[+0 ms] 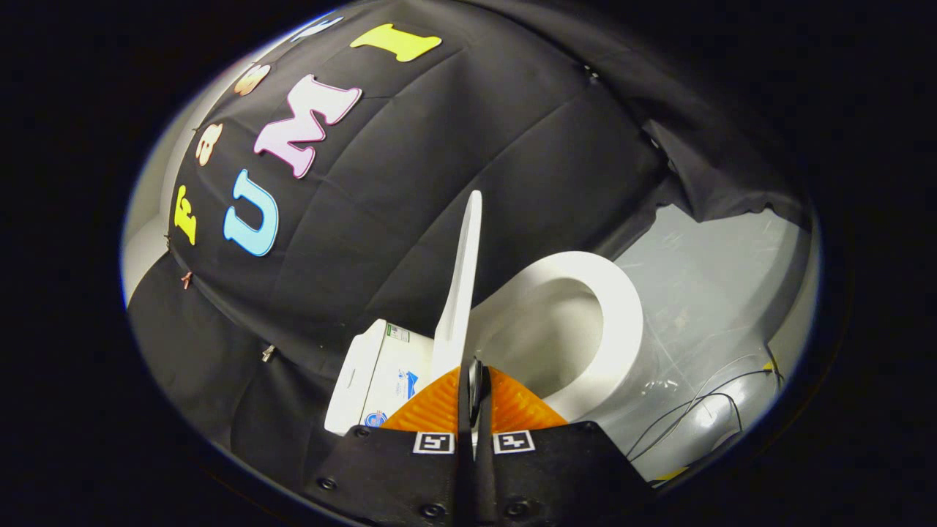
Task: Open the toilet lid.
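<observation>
The white toilet lid (459, 285) stands raised and is seen edge-on, rising just beyond my fingertips. To its right lies the white seat ring (618, 315) around the open bowl (556, 344). Left of the lid is the white tank (377, 373) with small stickers. My gripper (474, 388) is shut, its fingers pressed together with only a thin slit between them. Nothing shows between them. The lid's lower end is hidden behind the finger pads (432, 410), so I cannot tell whether they touch it.
Black cloth (410, 190) hangs close behind the tank and the lid. Right of the bowl, a pale floor under clear plastic sheet (710, 293) carries thin dark cables (703, 410). A strip of white wall (143, 241) shows beyond the cloth's left end.
</observation>
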Action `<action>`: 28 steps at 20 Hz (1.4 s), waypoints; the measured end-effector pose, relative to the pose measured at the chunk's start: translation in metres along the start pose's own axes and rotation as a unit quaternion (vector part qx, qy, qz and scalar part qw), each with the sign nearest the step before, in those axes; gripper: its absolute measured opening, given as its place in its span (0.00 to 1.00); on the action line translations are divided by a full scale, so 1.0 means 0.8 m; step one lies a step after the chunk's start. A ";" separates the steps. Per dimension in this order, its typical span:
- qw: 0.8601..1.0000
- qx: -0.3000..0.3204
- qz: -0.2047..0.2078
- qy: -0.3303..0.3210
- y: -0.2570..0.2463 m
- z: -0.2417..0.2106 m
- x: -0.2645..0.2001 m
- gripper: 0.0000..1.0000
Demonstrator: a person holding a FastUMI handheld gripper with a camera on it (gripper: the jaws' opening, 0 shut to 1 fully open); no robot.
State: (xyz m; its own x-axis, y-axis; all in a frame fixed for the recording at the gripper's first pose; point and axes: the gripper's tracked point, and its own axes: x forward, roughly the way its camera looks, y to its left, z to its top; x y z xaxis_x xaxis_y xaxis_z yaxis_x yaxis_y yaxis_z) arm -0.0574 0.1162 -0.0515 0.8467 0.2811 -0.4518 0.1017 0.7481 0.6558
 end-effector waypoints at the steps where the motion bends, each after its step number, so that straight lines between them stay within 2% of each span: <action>1: 1.000 -0.007 -0.003 -0.003 0.007 0.001 0.000 0.05; 4: 1.000 -0.029 -0.004 -0.005 0.038 0.001 -0.004 0.05; 10: 0.994 -0.101 -0.031 -0.008 0.087 0.000 -0.006 0.05; 15: 0.990 -0.135 -0.047 -0.009 0.124 -0.009 -0.009 0.05; 19: 0.983 -0.169 -0.063 -0.020 0.154 -0.014 -0.010 0.05; 24: 0.969 -0.225 -0.092 -0.042 0.197 -0.021 -0.009 0.05; 28: 0.962 -0.244 -0.109 -0.052 0.233 -0.033 -0.003 0.05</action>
State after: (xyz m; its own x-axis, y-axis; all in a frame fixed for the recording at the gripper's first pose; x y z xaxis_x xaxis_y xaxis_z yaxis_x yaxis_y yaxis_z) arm -0.0546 0.2706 0.0556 0.8830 0.0422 -0.4675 0.0474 0.9829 0.1782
